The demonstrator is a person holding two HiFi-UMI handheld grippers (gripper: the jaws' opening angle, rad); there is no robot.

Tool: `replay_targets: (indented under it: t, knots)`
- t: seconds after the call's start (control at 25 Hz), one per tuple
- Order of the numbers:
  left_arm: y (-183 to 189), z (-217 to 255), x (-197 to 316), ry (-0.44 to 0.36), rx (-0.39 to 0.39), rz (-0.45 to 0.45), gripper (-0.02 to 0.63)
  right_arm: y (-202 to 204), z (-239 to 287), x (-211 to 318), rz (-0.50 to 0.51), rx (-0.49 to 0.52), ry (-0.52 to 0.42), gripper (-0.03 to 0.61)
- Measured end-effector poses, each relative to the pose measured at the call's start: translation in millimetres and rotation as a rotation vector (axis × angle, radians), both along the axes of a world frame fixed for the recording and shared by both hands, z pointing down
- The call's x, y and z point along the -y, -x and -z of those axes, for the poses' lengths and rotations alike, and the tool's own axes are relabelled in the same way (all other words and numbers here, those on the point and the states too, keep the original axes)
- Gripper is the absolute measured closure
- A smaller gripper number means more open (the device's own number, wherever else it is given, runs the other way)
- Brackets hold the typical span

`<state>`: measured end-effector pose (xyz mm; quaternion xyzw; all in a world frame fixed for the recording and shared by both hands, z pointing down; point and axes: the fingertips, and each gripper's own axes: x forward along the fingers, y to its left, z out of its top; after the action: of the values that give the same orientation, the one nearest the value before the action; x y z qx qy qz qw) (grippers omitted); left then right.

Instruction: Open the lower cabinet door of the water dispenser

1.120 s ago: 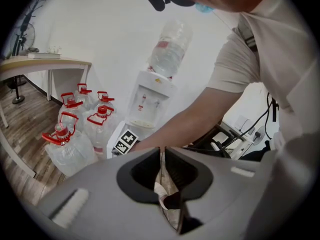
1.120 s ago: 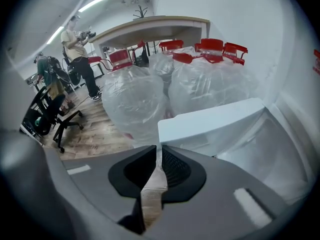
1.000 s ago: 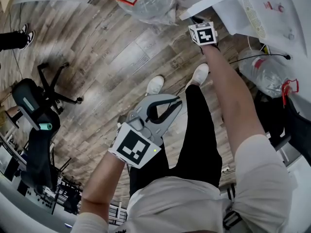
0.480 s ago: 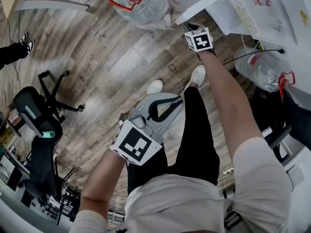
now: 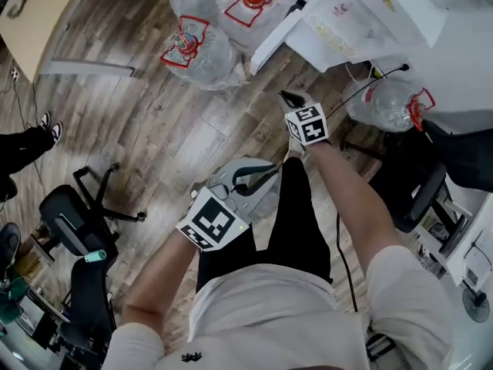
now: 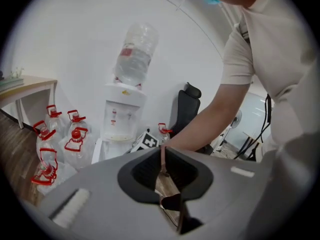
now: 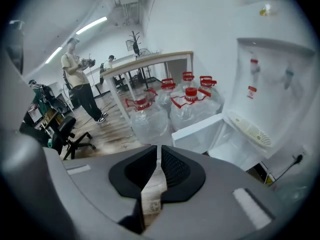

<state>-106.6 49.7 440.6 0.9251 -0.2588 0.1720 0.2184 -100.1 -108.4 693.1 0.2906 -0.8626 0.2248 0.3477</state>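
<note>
The white water dispenser [image 5: 385, 21] stands at the top right of the head view. Its lower cabinet door [image 5: 276, 41] is swung open to the left, and the right gripper view shows the door [image 7: 197, 131] and the hollow cabinet behind it. My right gripper [image 5: 286, 96] hangs in the air short of the door and touches nothing. Its jaws [image 7: 159, 159] have just closed further and stand together, empty. My left gripper [image 5: 271, 170] is held over my legs, jaws [image 6: 162, 159] together and empty. It faces the dispenser [image 6: 122, 116].
Several red-capped water bottles [image 5: 204, 48] stand on the wood floor left of the door, and another [image 5: 389, 102] lies to the right by a black cable [image 5: 370, 79]. Office chairs [image 5: 77, 222] are at left, a black chair [image 5: 431, 176] at right. A person [image 7: 80, 79] stands far off.
My right gripper has lifted and drawn back from the open door toward me. My left gripper has risen a little. The door stays open.
</note>
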Motion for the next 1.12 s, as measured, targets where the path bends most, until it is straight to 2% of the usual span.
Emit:
replay_targets:
  t: [0.24, 0.56, 0.76, 1.12]
  knots:
    - [-4, 28, -21, -0.005, 0.053, -0.104, 0.548, -50, 114, -64, -0.106, 0.108, -0.024, 0.558]
    - [-14, 71, -40, -0.014, 0.080, -0.160, 0.548, -86, 244, -149, -0.138, 0.199, -0.051, 0.558]
    - [-14, 99, -48, -0.038, 0.100, -0.179, 0.549, -111, 317, -178, -0.177, 0.227, -0.148, 0.568]
    - [-7, 137, -58, -0.075, 0.067, -0.160, 0.549, -141, 404, -226, -0.263, 0.232, -0.327, 0.577]
